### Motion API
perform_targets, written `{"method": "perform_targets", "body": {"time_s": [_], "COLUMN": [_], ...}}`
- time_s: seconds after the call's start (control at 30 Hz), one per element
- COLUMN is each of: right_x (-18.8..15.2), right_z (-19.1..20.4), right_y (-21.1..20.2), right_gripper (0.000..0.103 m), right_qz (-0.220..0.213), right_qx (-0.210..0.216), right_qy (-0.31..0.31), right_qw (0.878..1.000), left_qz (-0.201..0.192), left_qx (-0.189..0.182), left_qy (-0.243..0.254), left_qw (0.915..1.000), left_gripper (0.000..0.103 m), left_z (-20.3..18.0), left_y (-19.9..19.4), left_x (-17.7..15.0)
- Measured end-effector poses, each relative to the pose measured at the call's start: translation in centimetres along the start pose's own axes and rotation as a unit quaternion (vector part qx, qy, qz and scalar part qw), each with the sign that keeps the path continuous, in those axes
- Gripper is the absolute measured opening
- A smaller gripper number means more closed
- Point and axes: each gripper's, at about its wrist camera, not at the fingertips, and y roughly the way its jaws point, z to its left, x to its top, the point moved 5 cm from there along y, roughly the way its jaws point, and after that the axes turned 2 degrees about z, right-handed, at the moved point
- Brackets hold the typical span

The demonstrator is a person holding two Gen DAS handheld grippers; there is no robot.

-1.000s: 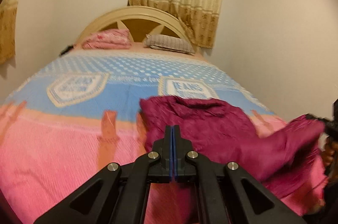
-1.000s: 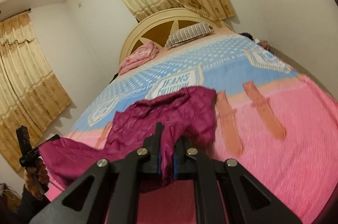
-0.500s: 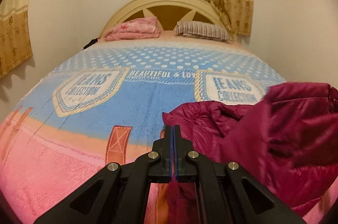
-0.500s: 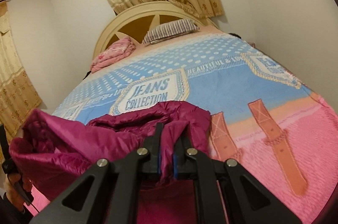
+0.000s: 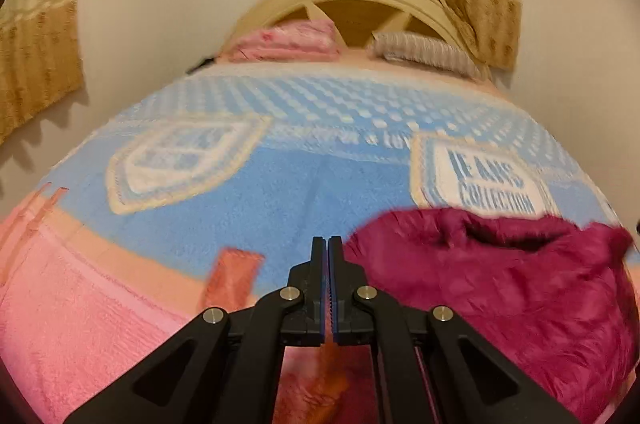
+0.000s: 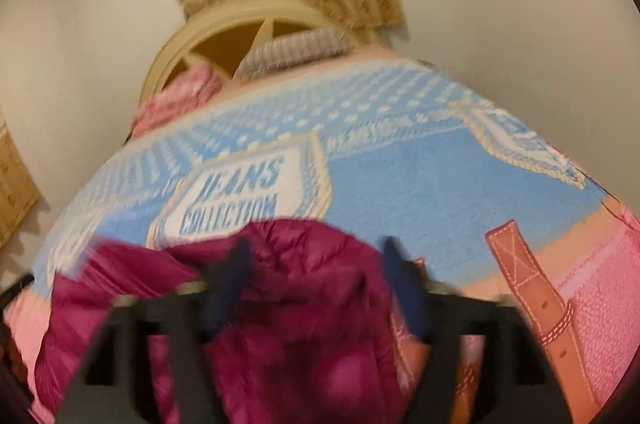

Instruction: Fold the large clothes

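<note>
Right claw, half a second ago pinched on a fold of the maroon jacket, now stands with jaws wide apart and nothing held; the jacket lies heaped on the bed directly beneath and ahead of it. Left claw remains closed on nothing visible, jacket to its right. Judged: the fold is laid; regrasping follows.

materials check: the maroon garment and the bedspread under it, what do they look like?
Maroon garment: thin synthetic, probably nylon or polyester, perhaps lightly padded; slight sheen and puffy, crinkled folds. Bedspread: plush, matte pile, fleece or terry-like; fuzzy nap with the printed blue and pink pattern sunk into it. Motion blur leaves both open.
</note>
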Motion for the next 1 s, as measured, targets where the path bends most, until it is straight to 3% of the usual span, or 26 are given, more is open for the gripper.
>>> {"method": "perform_targets", "body": {"time_s": [0.17,0.2,0.23,0.3,0.4,0.47,0.6,0.7,0.8,0.9,1.0], "right_x": [-1.8,-2.2,-3.0,-4.1,-7.1,-9.6,-13.2,-12.5,-10.9,-10.1,-9.2], "right_z": [2.0,2.7,3.8,5.6,9.2,11.9,15.3,15.0,13.8,12.5,11.0], "right_y": [-2.5,-3.2,-4.1,-5.2,-7.1,-7.7,-6.0,-3.3,-0.8,2.0,0.8], "right_gripper": [0.081,0.083,0.087,0.092,0.094,0.094,0.094,0.093,0.093,0.089,0.087], "right_qz": [-0.010,-0.012,-0.014,-0.016,-0.006,0.001,0.008,0.017,0.039,0.068,0.084], "right_qx": [0.006,0.013,0.026,0.050,0.087,0.107,0.080,0.050,0.013,-0.015,0.033], "right_qy": [-0.011,-0.016,-0.024,-0.041,-0.079,-0.122,-0.216,-0.202,-0.174,-0.162,-0.115], "right_qw": [1.000,1.000,0.999,0.998,0.993,0.987,0.973,0.978,0.984,0.984,0.989], "left_qz": [0.034,0.028,0.023,0.009,-0.023,-0.037,-0.049,-0.031,-0.024,0.009,-0.002], "left_qx": [-0.054,-0.047,-0.051,-0.072,-0.062,-0.079,-0.076,-0.079,-0.057,-0.080,-0.092], "left_qy": [-0.007,0.001,0.008,0.004,0.022,0.023,0.025,0.011,0.011,0.002,-0.004], "left_qw": [0.9980,0.9985,0.9984,0.9973,0.9976,0.9959,0.9956,0.9963,0.9980,0.9968,0.9958], "left_gripper": [0.003,0.012,0.049,0.102,0.102,0.102,0.102,0.102,0.102,0.102,0.102], "left_z": [-1.3,-1.6,-1.9,-2.0,-2.0,-2.2,-2.2,-1.9,-1.8,-1.4,-0.3], "left_y": [0.8,0.3,-0.3,-1.7,-4.3,-5.6,-6.4,-5.3,-3.7,-2.4,-2.7], "left_x": [-2.1,-2.3,-2.4,-2.5,-3.1,-3.8,-4.8,-4.7,-4.3,-3.8,-2.7]}}
